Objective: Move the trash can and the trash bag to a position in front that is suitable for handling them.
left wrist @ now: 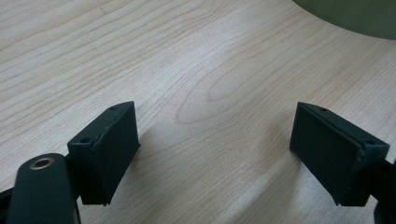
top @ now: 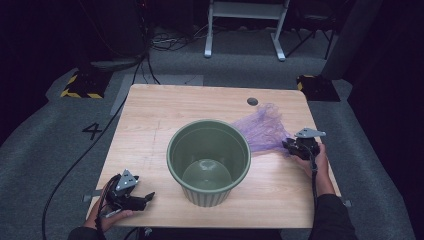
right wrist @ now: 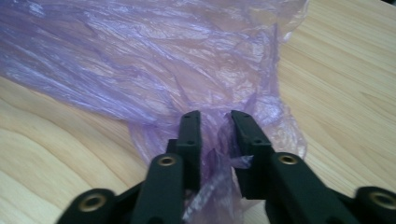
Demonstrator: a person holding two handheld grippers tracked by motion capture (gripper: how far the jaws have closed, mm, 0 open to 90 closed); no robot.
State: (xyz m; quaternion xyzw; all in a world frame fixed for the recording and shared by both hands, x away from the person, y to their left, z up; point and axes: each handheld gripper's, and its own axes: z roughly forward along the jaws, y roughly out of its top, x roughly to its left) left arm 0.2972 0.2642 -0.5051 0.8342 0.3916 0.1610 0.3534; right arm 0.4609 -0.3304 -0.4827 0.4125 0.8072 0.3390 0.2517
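A purple plastic bag (top: 260, 131) lies crumpled on the wooden table (top: 150, 115), just right of a green ribbed pot (top: 207, 192) that stands upright and looks empty. My right gripper (top: 287, 146) is at the bag's near right end. In the right gripper view the jaws (right wrist: 215, 126) stand a narrow gap apart, with a bunched strand of the bag (right wrist: 140, 60) loose between them. My left gripper (top: 147, 197) rests at the table's front left, apart from the pot. Its jaws (left wrist: 215, 149) are wide open over bare wood, with the pot (left wrist: 355, 14) just past them.
A round cable hole (top: 252, 101) sits near the table's far edge. On the grey floor beyond are cables (top: 170, 42), a white metal frame (top: 245, 27) and black-and-yellow blocks (top: 80, 87). A cable (top: 75, 165) runs along the floor left of the table.
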